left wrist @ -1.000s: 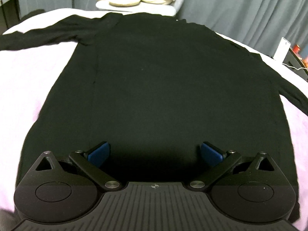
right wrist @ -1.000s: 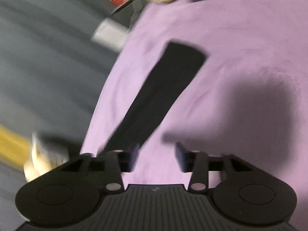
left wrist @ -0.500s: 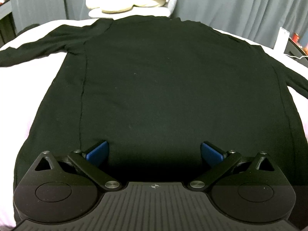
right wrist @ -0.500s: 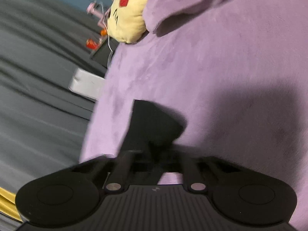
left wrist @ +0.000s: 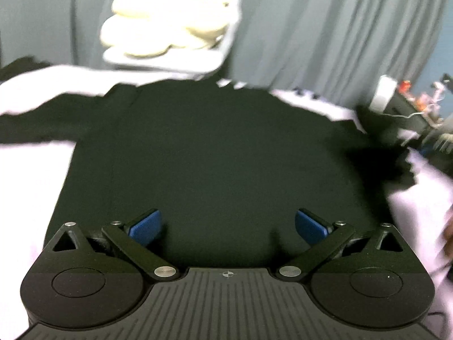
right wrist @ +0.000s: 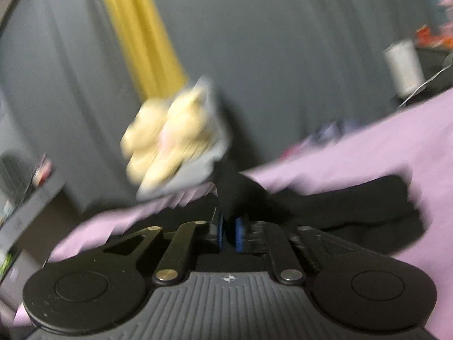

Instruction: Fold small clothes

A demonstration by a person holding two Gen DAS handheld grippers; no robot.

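Note:
A black long-sleeved top point(left wrist: 215, 153) lies flat on a pale purple bed cover point(left wrist: 34, 170). My left gripper point(left wrist: 228, 226) is open, its blue pads spread wide just above the top's lower hem. The top's left sleeve point(left wrist: 42, 127) lies stretched out to the left. My right gripper point(right wrist: 229, 231) is shut on the black right sleeve point(right wrist: 240, 192), which rises from the pads and trails off to the right over the cover point(right wrist: 368, 155). In the left wrist view that sleeve point(left wrist: 379, 158) is bunched and lifted at the right.
A cream plush toy point(left wrist: 167, 25) on a white stand point(left wrist: 170, 62) sits past the bed's far edge; it also shows in the right wrist view point(right wrist: 172, 138). Grey curtains point(left wrist: 325, 28) hang behind. A white box point(left wrist: 383, 93) and cluttered items point(left wrist: 419, 107) stand at the right.
My right gripper has closed on the right sleeve, lifted it and swung toward the shirt body. The left gripper stayed open over the hem and tilted up slightly.

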